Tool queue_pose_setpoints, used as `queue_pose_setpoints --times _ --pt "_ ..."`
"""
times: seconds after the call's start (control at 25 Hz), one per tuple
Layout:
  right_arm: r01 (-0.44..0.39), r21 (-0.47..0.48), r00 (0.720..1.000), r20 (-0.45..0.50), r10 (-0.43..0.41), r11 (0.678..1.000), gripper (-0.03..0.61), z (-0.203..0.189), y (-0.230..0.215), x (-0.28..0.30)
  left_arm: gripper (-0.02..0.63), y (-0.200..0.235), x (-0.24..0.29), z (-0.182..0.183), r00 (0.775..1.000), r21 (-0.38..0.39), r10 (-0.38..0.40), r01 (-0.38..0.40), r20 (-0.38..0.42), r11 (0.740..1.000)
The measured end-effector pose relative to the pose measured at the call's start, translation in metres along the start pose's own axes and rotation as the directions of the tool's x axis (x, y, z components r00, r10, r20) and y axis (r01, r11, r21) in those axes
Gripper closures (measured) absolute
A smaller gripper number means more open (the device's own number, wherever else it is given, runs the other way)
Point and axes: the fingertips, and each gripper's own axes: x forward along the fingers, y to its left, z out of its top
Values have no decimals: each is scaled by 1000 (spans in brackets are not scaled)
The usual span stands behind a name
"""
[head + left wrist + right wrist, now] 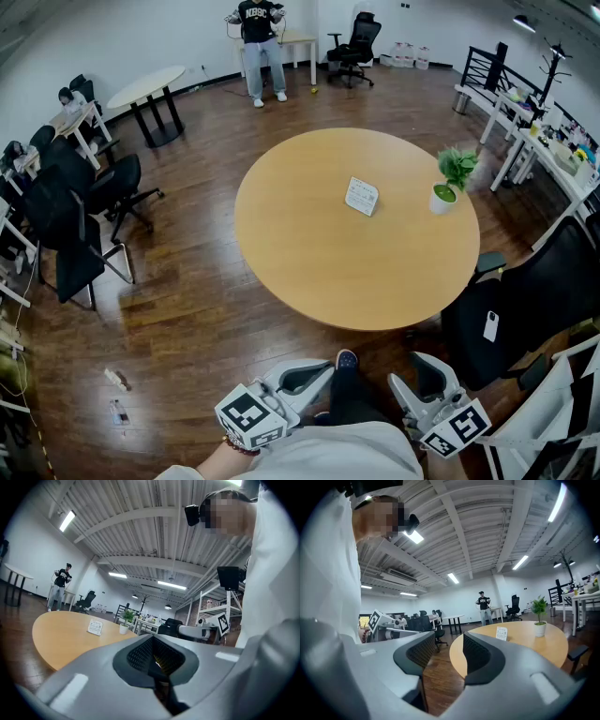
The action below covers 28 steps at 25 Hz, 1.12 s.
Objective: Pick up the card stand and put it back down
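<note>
Evidently nothing has begun: the small white card stand (362, 196) sits on the round light-wood desk (309, 258), well apart from both tools. The left tool (157, 657) is closed on nothing and the right tool (447, 651) gapes wide and empty, so pickup and set-down both remain.

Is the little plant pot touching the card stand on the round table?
Apart. The head view shows a strip of bare table between the card stand and the plant pot.

Card stand (362, 196): small white card w/ printed face, seen upright, leaned back slightly. Set on round wooden table (309, 281), right of centre, near potted plant (450, 183), apart from it.
</note>
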Motion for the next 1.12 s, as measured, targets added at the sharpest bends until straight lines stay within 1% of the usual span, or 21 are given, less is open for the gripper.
queue_pose_setpoints --times 0.08,0.16,0.32,0.44,0.6,0.68,0.8,0.96,1.12 --pt "7 -8 1000 7 -7 1000 402 9 -38 13 614 15 33 5 1000 26 -11 11 6 1000" --pt "20 -2 1000 11 -20 1000 402 15 -77 28 614 31 62 10 1000 38 -13 13 -3 999" --pt "38 50 999 7 -38 998 402 14 -156 67 614 74 110 20 1000 39 1 -1 -12 999" --pt "47 78 999 -11 -46 996 403 11 -220 91 614 105 150 38 999 58 32 -32 -12 998" --pt "44 94 998 -39 -41 995 414 14 -298 129 614 146 189 67 994 63 104 -104 -9 993" --pt "46 118 998 -55 -40 992 411 12 -335 155 614 166 207 74 991 77 132 -131 -5 988" --pt "37 148 997 -77 -26 988 408 1 -376 199 614 184 225 79 988 103 152 -151 2 983" --pt "58 128 991 -126 -41 990 407 -19 -431 251 614 213 251 76 984 63 177 -175 -26 982" --pt "70 85 975 -218 -50 994 401 -51 -480 294 614 244 273 77 976 26 212 -211 -46 977"
